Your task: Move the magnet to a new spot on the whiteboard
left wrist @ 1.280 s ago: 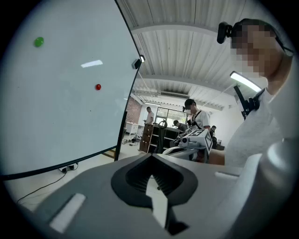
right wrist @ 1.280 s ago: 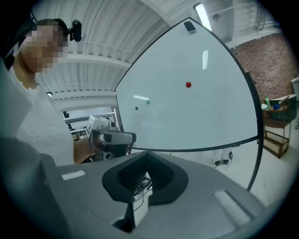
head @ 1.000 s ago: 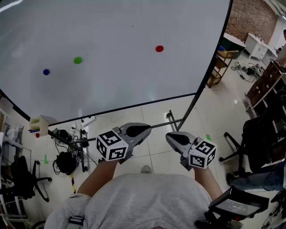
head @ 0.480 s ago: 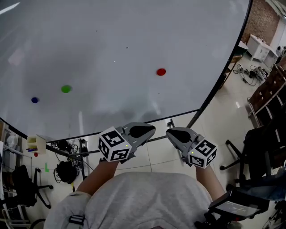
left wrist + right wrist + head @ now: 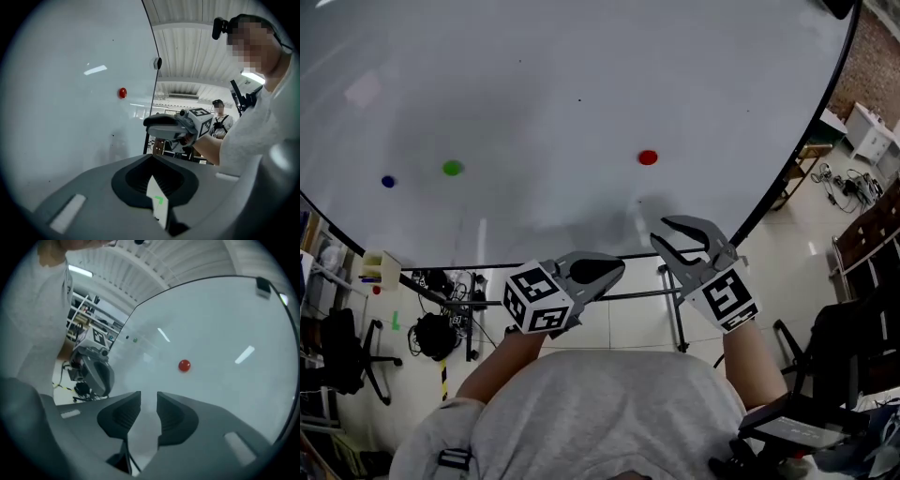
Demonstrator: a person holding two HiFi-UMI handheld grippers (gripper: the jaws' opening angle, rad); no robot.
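On the whiteboard (image 5: 534,75), the red magnet (image 5: 648,157) sat near the right gripper (image 5: 682,242), its empty jaws just opening partway; the left gripper (image 5: 614,267) was closed. Still reaching, I'd say: next, straddle the magnet and pinch.

Smooth glossy whiteboard (image 5: 581,66), shiny red magnet (image 5: 648,157), polished tile floor (image 5: 825,230), matt cloth shirt (image 5: 609,412)

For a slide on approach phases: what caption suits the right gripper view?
Right gripper, its empty jaws just opening, faces the red magnet on the whiteboard.
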